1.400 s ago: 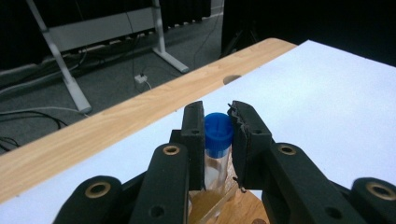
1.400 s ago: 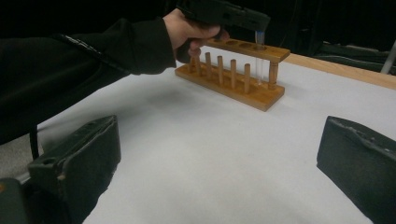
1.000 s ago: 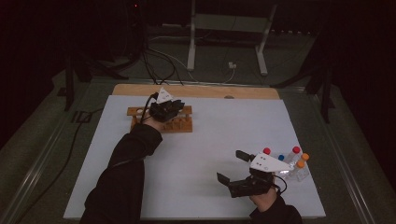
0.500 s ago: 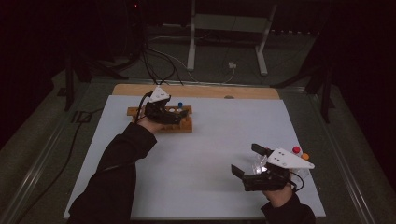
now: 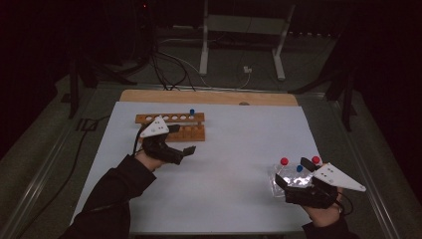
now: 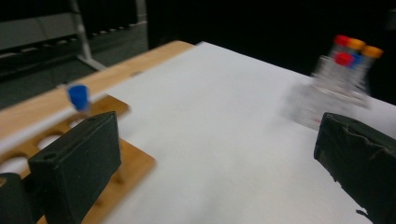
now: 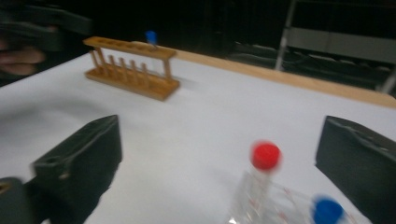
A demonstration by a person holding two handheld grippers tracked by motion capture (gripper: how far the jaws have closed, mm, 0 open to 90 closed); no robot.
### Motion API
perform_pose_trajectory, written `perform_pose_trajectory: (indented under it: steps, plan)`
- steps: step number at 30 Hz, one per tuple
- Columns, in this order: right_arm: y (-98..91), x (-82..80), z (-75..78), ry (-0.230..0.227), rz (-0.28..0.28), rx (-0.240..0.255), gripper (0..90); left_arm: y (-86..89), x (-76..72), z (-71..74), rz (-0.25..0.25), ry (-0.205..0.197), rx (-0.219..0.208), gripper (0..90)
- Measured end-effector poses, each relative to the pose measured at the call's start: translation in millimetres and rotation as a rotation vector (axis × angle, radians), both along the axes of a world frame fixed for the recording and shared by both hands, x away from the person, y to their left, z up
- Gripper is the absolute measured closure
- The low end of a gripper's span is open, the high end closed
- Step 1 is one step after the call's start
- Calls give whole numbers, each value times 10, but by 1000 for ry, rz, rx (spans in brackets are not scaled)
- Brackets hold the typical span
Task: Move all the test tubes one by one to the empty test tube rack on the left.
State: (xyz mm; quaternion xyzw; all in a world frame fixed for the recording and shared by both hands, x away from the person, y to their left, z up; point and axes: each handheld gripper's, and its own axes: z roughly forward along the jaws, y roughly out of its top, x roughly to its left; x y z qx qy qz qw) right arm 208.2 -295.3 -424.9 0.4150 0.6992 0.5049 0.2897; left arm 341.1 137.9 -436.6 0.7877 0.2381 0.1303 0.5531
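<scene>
Left gripper [image 5: 186, 149] spread, empty, just in front of the long wooden test-tube rack [image 5: 170, 125].
Rack lying crosswise at the mat's far left, its blue-capped tube [image 5: 192, 114] standing upright; right gripper [image 5: 279, 183] gaping beside the capped tubes [image 5: 297, 174].

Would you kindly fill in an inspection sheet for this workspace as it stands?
Surface: white mat over a wooden board.
Job's things: wooden rack holding one blue-capped tube; clear capped tubes clustered near the right gripper.
Clutter: nothing seen.
Grippers: left gripper open, empty, just in front of the rack; right gripper open, jaws either side of a red-capped tube.
Cables: several on the floor behind.
Surroundings: dark; metal stand behind.
</scene>
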Motion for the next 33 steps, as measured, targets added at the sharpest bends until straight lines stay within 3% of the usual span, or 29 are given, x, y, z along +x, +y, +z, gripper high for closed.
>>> perform_pose_trajectory:
  steps: [8,16,23,33]
  plan:
    - [-226,-76,-211,62,-103,-8,59,68,-397,-99,-55,-13,-4,15]
    - [-341,-75,-334,111,-181,-7,285,105,-673,-159,-82,-11,-13,15]
    - [-329,-30,-418,141,-245,-40,459,106,-797,-202,-91,-15,2,15]
    - [-232,91,-510,156,-318,-123,611,79,-850,-191,-111,-25,1,15]
